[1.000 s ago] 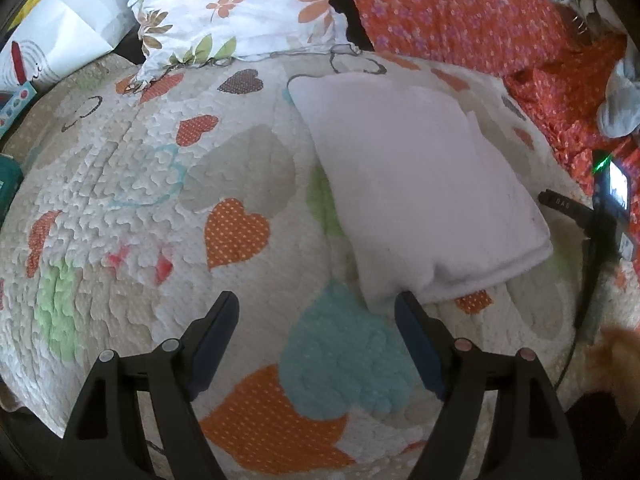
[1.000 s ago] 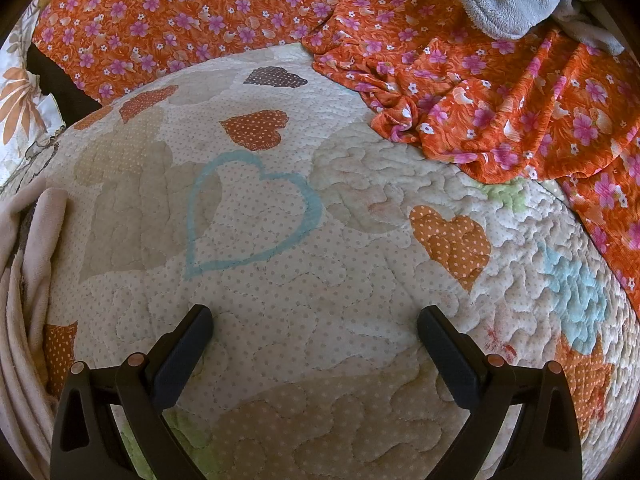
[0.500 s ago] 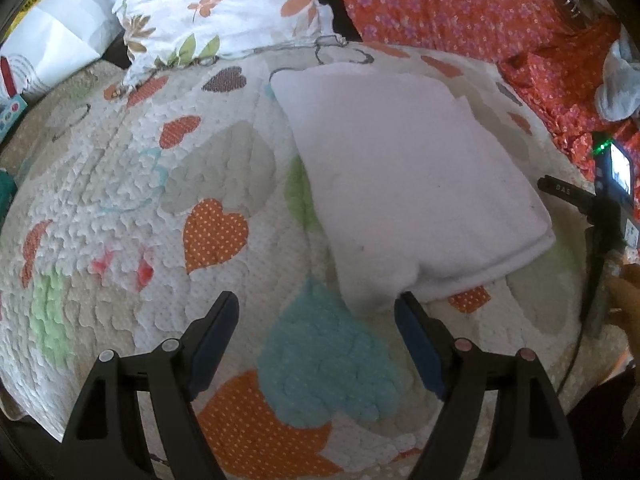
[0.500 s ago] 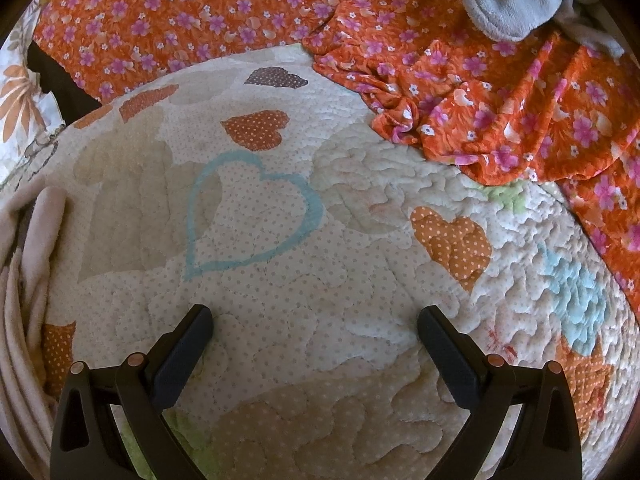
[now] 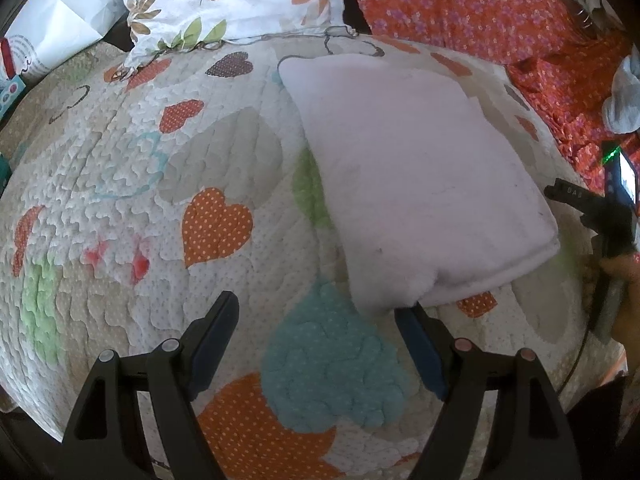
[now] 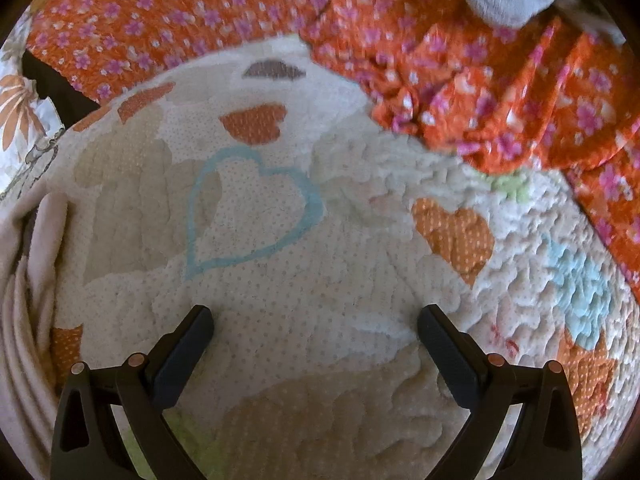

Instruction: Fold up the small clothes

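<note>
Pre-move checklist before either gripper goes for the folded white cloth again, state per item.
1. Left gripper open, nothing between the fingers: ok.
2. Right gripper open and empty over the quilt: ok.
3. White cloth lies folded and flat on the quilt: ok.
4. Near corner of the cloth sits just ahead of the left gripper's right finger; whether they touch: cannot tell.
5. Folded layers aligned at the cloth's edge in the right wrist view: cannot tell, only a strip shows.
6. Orange floral fabric lies apart from the cloth: ok.
</note>
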A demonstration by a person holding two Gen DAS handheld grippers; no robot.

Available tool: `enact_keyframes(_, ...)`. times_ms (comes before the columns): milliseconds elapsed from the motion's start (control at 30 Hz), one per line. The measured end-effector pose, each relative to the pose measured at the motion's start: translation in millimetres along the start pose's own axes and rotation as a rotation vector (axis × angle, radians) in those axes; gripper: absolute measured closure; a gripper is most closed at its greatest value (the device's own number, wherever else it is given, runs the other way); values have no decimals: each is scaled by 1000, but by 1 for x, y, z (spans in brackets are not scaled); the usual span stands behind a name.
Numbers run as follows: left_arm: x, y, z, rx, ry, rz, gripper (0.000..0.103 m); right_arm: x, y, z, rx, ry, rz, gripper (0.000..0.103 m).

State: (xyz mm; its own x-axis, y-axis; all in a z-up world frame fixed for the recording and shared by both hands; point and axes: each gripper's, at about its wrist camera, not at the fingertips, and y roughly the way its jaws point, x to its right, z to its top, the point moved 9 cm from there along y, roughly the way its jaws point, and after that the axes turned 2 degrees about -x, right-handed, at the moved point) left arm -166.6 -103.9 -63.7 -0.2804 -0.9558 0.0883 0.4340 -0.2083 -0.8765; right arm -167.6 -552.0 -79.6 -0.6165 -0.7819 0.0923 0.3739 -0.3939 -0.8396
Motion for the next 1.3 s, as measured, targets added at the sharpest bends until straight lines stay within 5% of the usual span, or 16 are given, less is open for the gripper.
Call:
enact_keyframes(300, 0, -2, -1, 14, 8, 17, 24, -23, -14, -15, -86, 2, 19, 0)
enact_keyframes(433, -1, -2, -1, 15, 11, 18, 24, -54, -51, -13, -22, 47, 224, 5)
enact_keyframes(567, -1, -2, 0, 17, 10, 21, 24, -93, -87, -18, 29, -58, 363, 13)
enact_keyframes(700, 0, -2, 0, 19, 14, 26, 24, -134, -105, -36, -11, -174, 519, 19)
enact_keyframes(933, 0, -1, 1, 22, 28, 40, 24, -178, -97, -70, -50, -278, 552, 19)
enact_keyframes(1000, -1, 0, 2, 18, 22, 37, 24, -187, -88, -80, -72, -307, 524, 32)
enact_keyframes(1067, -2, 1, 3, 13, 9, 32, 24, -189, -88, -78, -63, -314, 512, 67)
enact_keyframes(1133, -4, 1, 5, 10, -10, 24, 24, -186, -95, -74, -81, -282, 570, 83)
enact_keyframes(1300, 1, -3, 20, 33, -39, -1, 24, -159, -106, -73, -62, -275, 513, 91)
